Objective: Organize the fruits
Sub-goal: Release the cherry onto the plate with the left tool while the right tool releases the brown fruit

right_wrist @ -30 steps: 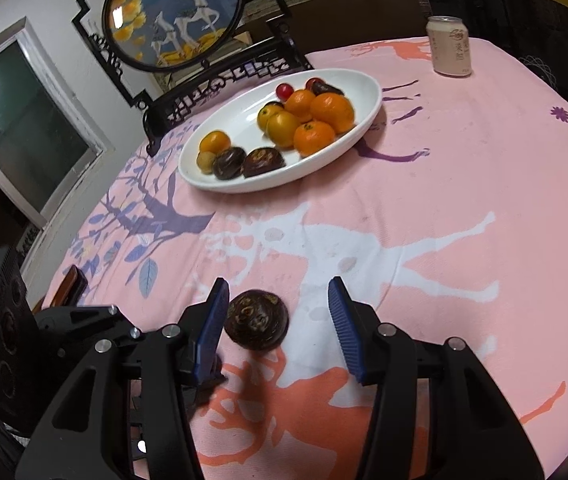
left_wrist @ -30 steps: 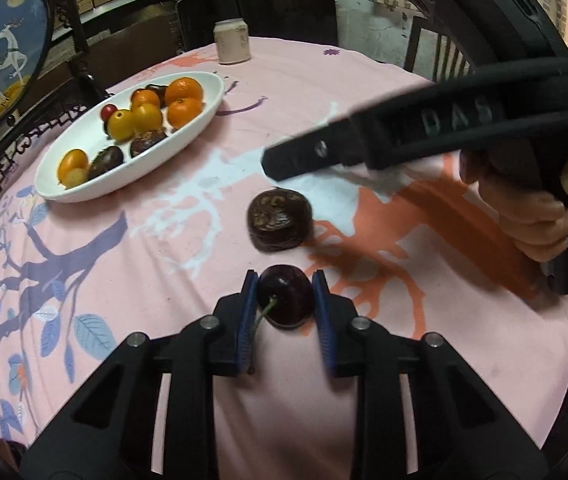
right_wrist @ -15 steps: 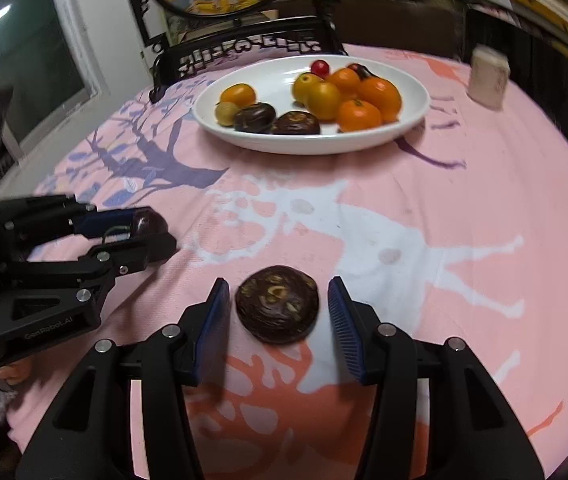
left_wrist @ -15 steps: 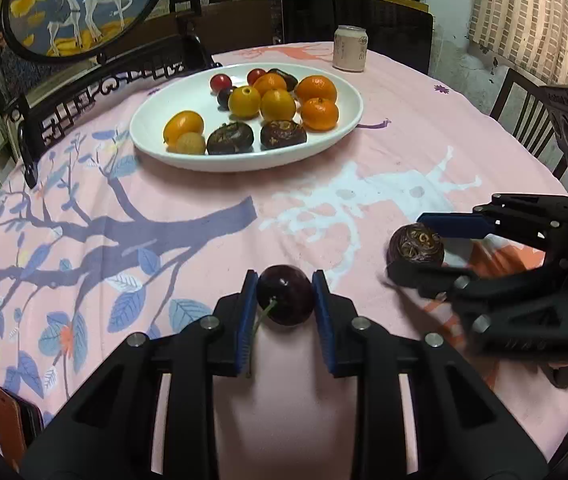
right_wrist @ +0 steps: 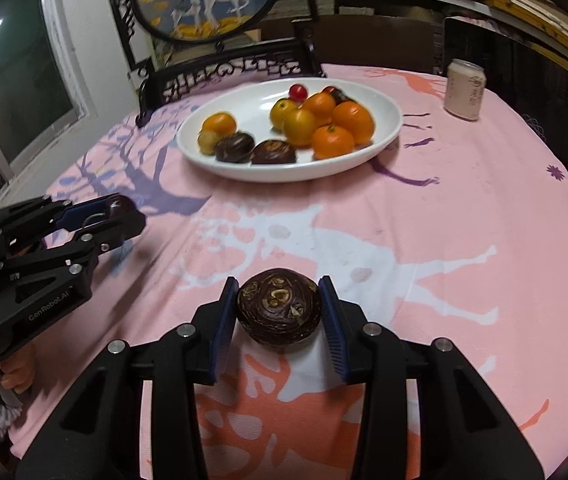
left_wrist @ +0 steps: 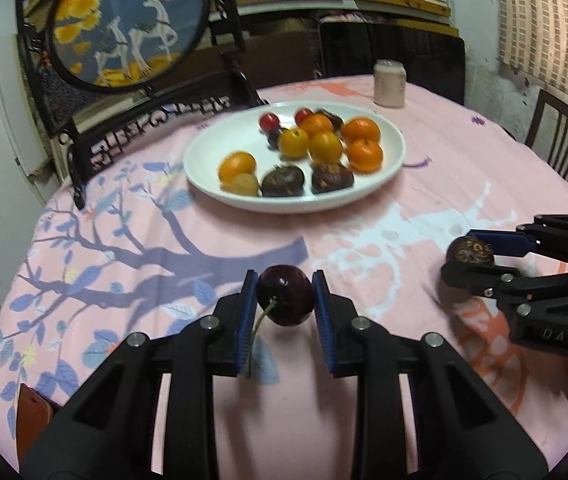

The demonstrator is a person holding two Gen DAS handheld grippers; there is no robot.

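Observation:
My left gripper (left_wrist: 285, 300) is shut on a dark red cherry (left_wrist: 285, 300) with a green stem, held above the pink tablecloth. It also shows in the right wrist view (right_wrist: 116, 216) at the left. My right gripper (right_wrist: 279, 308) is shut on a dark brown water chestnut (right_wrist: 279, 310), raised off the cloth. It also shows in the left wrist view (left_wrist: 469, 254) at the right. A white oval plate (left_wrist: 395, 152) at the table's far middle holds oranges, yellow fruits, red cherries and two brown chestnuts; it also shows in the right wrist view (right_wrist: 391, 120).
A pale drink can (right_wrist: 465, 90) stands behind the plate to the right (left_wrist: 389, 84). A carved black stand with a round deer picture (left_wrist: 128, 24) sits at the table's far left edge. A brown wallet (left_wrist: 34, 420) lies at the near left edge. Chairs surround the table.
Both grippers have swung round to face the plate and lifted. The right gripper's jaws have closed on the chestnut and raised it. The left gripper still holds the cherry.

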